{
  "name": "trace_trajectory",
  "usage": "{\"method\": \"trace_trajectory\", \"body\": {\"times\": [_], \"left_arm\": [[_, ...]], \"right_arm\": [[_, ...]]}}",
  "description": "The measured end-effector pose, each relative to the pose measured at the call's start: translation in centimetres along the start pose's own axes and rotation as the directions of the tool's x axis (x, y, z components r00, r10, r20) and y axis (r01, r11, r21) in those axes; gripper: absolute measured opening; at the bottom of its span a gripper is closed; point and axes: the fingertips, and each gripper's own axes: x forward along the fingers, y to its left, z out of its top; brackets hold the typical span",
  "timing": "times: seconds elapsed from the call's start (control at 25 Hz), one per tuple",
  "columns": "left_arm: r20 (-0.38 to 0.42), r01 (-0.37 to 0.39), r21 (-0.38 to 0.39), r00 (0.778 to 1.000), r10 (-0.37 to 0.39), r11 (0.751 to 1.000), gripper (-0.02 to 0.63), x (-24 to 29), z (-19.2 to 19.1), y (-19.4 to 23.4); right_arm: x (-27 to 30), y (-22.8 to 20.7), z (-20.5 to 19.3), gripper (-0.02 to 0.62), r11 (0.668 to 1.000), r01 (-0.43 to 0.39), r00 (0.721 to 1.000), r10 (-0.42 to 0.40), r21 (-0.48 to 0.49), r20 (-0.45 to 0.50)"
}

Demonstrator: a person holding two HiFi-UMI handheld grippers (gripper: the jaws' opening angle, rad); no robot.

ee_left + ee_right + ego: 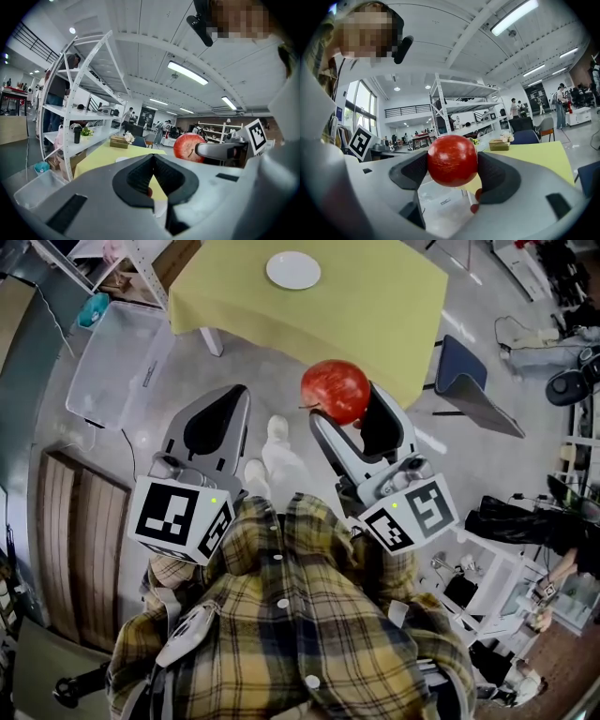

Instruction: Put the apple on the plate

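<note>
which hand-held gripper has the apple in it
The right hand-held gripper: its jaws are clamped on either side of the red apple. The left hand-held gripper has its jaws shut together with nothing between them.

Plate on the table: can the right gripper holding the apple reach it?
Probably yes: nothing stands between the right gripper, shut on the apple, and the plate on the table; a step forward looks needed.

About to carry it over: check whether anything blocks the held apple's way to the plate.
Nothing visible does. The round red apple, clamped in the right gripper, hangs over open floor before the yellow-clothed table; only bare cloth lies between its near edge and the round white plate.
</note>
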Motion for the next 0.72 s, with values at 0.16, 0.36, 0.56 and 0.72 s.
{"method": "trace_trajectory", "body": {"times": [0.16,0.36,0.56,0.72], "left_arm": [[0.008,-0.021,0.003,1.0,0.021,1.0,0.006,2.7,1.4,2.0],[0.02,-0.056,-0.005,0.998,0.056,0.998,0.006,6.5,3.0,4.4],[0.043,-0.075,-0.006,0.996,0.076,0.997,0.006,10.7,5.2,6.2],[0.062,-0.082,0.003,0.995,0.082,0.997,0.006,14.1,7.0,6.4]], "right_arm": [[3.2,-2.3,1.1,0.328,1.0,-0.02,1.0,0.02,-0.011,-0.001],[7.1,-5.2,2.4,0.328,0.998,-0.062,0.998,0.062,-0.018,-0.012],[10.5,-8.6,4.4,0.328,0.996,-0.085,0.996,0.084,-0.034,-0.005],[11.8,-11.8,5.9,0.328,0.995,-0.091,0.996,0.091,-0.043,0.002]]}}
